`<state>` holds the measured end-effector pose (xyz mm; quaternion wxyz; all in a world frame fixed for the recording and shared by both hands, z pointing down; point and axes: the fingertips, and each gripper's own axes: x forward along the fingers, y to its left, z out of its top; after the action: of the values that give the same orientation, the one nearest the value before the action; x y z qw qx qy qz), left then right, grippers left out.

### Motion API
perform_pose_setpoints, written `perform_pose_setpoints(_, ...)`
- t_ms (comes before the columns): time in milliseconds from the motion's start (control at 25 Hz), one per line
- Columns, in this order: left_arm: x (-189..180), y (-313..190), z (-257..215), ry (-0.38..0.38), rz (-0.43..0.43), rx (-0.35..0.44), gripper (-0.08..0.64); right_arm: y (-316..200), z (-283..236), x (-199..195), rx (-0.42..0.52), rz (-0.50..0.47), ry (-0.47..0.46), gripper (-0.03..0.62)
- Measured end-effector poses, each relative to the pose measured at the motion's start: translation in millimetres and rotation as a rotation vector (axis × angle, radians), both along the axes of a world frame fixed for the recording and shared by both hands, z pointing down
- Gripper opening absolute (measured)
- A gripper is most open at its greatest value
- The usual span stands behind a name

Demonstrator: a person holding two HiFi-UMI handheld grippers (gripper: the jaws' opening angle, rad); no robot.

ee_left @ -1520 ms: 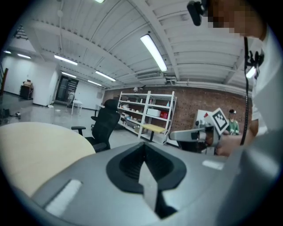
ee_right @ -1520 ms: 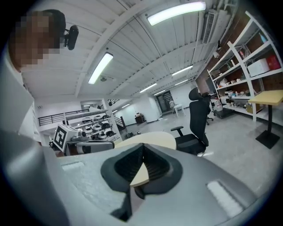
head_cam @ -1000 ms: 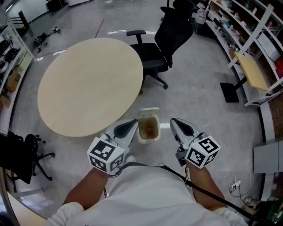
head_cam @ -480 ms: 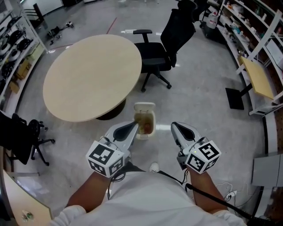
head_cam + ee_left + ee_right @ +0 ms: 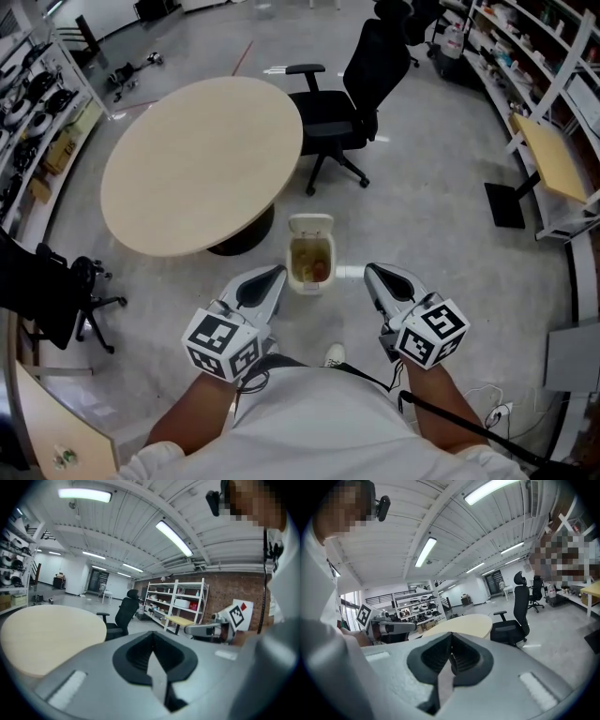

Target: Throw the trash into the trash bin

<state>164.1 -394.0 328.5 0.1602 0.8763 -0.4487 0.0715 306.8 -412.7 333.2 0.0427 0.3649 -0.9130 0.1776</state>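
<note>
A small white trash bin [image 5: 310,281] stands on the floor with its lid tipped back, and orange and brown trash shows inside it. My left gripper [image 5: 275,273] hovers just left of the bin's near end, jaws shut and empty. My right gripper [image 5: 372,271] hovers a little to the bin's right, also shut with nothing in it. In the left gripper view the left gripper's [image 5: 152,639] jaws meet in a closed line. The right gripper view shows the same of the right gripper [image 5: 451,641]. No loose trash is visible outside the bin.
A round beige table [image 5: 202,164] stands beyond the bin to the left, with a black office chair [image 5: 347,98] behind it. Shelving [image 5: 525,56] and a small wooden desk [image 5: 553,159] line the right side. Another black chair [image 5: 56,300] is at the far left. A shoe [image 5: 333,354] shows below.
Both grippers have drawn back together from the table. The bin, which sat right under the table's edge between the tips, now shows smaller and a little further ahead. Both stay shut.
</note>
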Motion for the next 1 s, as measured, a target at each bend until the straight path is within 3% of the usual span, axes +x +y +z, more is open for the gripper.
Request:
perform_pose_setpoints(520, -43, -21, -14, -0.011, 0.058, 0.061, 0.008, -6, -21, -45, 0.06, 0.056, 0.039, 0.002)
perform_pose_setpoints(1000, -47, -23, -15, -0.011, 0.097, 0.083, 0.008, -3, -22, -56, 0.065, 0.088, 0.044, 0.002)
